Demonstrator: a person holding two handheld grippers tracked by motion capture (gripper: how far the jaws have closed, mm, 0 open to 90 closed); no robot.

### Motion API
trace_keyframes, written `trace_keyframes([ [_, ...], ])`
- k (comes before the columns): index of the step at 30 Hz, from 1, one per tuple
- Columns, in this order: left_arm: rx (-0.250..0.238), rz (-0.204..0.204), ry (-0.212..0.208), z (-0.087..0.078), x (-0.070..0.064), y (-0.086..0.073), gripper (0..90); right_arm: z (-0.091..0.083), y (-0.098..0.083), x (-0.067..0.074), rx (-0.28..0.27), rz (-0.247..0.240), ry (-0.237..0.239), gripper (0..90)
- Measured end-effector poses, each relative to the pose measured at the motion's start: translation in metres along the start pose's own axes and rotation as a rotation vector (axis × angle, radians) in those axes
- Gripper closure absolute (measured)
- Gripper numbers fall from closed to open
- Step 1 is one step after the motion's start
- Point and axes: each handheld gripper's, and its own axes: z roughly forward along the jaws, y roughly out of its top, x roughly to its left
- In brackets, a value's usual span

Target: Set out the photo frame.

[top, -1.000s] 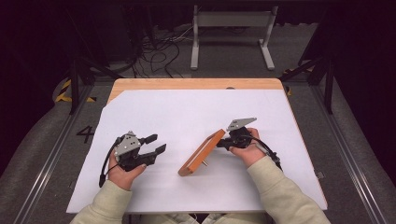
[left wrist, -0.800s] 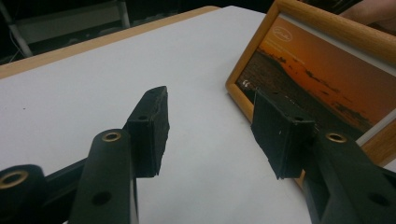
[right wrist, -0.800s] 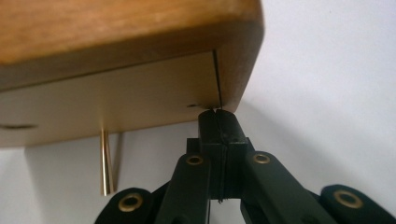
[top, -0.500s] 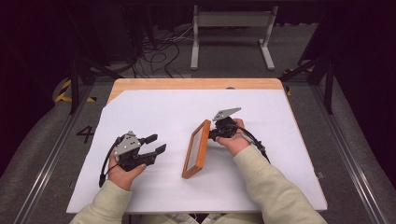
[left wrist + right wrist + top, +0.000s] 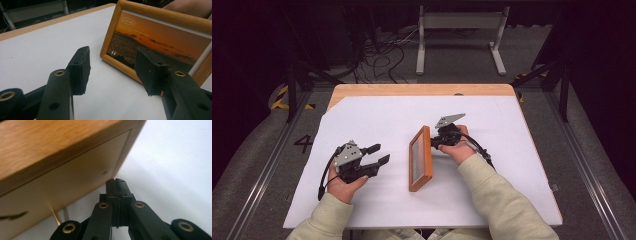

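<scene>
left gripper jaws spread, right gripper jaws pressed together

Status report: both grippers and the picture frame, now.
Left gripper open, empty, resting on the table. Right gripper shut, behind the picture frame. Frame propped on edge. Nothing between left gripper and frame.

Cream sleeves; black tools with brass rivets, grey plates, black cables.

1. the high view is soft and a little grainy; the white table is bright while the surroundings fall into near black.
2. light comes from above, leaving faint shadows.
3. in the left gripper view the picture frame is fairly sharp.
4. in the right gripper view the frame's wood blurs up close.
</scene>
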Motion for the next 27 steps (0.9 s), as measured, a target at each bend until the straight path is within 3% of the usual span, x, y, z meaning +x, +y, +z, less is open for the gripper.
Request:
trace_keyframes([
  [2,0.005,0.000,0.005,0.000,0.001,0.000,46.8,-0.008,0.001,0.002,0.017,-0.012,-0.029,90.0],
  [5,0.008,-0.001,0.013,-0.002,0.003,0.000,46.1,-0.026,0.003,0.005,0.024,-0.006,-0.077,81.9],
  [10,0.013,-0.001,0.018,-0.004,0.004,0.000,45.1,-0.050,0.006,0.011,0.014,0.017,-0.091,60.7],
  [12,0.014,0.001,0.016,-0.003,0.004,0.001,44.9,-0.059,0.008,0.013,0.010,0.020,-0.094,56.1],
  [20,0.013,-0.002,0.016,-0.002,0.004,0.001,44.4,-0.089,0.023,0.029,-0.017,0.054,-0.107,42.8],
  [25,0.012,0.000,0.014,-0.002,0.004,0.001,44.1,-0.097,0.033,0.039,-0.022,0.033,-0.119,38.0],
  [26,0.013,-0.001,0.013,-0.002,0.003,0.001,44.1,-0.099,0.035,0.042,-0.002,0.115,-0.121,33.0],
  [27,0.013,-0.001,0.014,-0.003,0.003,0.001,44.1,-0.099,0.038,0.044,0.012,0.116,-0.111,33.8],
])
